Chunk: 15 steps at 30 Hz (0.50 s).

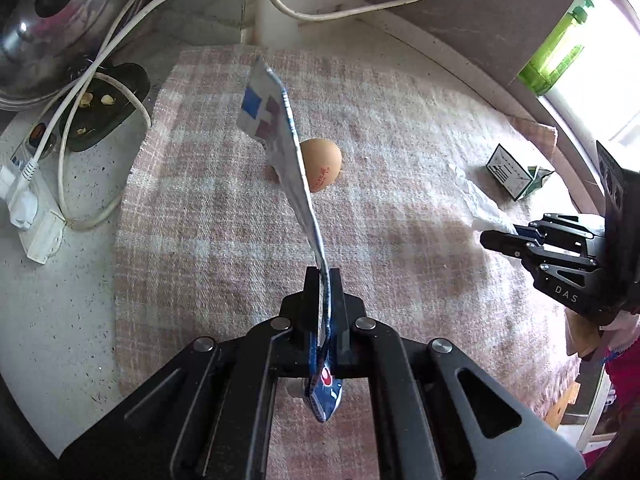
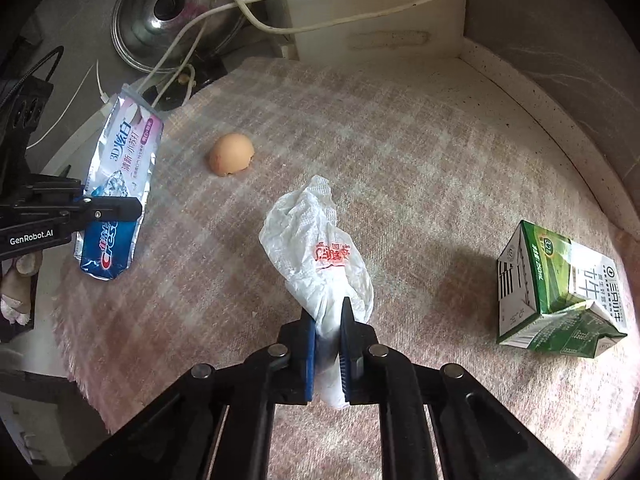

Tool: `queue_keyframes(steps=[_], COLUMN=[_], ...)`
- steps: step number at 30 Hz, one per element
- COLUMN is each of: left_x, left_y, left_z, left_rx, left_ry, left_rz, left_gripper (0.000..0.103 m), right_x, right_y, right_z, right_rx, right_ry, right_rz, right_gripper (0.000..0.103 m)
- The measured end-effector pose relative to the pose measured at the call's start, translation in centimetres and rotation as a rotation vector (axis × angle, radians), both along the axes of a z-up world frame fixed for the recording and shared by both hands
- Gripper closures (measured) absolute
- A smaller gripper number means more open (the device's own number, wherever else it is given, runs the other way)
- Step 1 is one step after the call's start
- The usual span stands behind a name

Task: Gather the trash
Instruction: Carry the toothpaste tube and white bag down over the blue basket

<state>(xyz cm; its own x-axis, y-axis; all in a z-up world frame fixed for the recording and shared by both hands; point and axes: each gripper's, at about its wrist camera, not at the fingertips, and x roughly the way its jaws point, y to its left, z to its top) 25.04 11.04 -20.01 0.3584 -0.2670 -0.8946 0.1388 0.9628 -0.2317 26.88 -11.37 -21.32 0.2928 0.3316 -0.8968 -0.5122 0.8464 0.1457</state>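
We see our left gripper [image 1: 323, 280] clamped on a flattened toothpaste tube [image 1: 280, 148] and our right gripper [image 2: 328, 320] pinching a crumpled white plastic bag [image 2: 316, 248]. Beyond lie an eggshell [image 2: 231, 154] mid-cloth [image 2: 400, 140] and a crushed milk carton [image 2: 556, 292] near its right edge.

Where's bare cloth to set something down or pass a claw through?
Free: the checked cloth from eggshell to the back wall, and the strip between crumpled plastic bag and milk carton. Crowded: the far left corner, with white cables, power strip and steel lid.
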Motion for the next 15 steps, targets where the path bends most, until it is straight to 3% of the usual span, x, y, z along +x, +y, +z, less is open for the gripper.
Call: queue_keyframes(steps=[6, 15], left_x=[-2.5, -8.2], left_y=[-1.9, -3.6], left_z=[1.5, 2.3], left_rx=[-0.058, -0.060], left_ry=[-0.035, -0.069], left_rz=[-0.031, -0.070], left_gripper=[0.102, 0.102], right_x=[-3.1, -8.9], right_y=[-1.0, -2.4], right_z=[1.5, 3.4], right_rx=[0.079, 0.158], right_ry=[0.014, 0.026], right_rz=[-0.026, -0.102], right_gripper=[0.096, 0.096])
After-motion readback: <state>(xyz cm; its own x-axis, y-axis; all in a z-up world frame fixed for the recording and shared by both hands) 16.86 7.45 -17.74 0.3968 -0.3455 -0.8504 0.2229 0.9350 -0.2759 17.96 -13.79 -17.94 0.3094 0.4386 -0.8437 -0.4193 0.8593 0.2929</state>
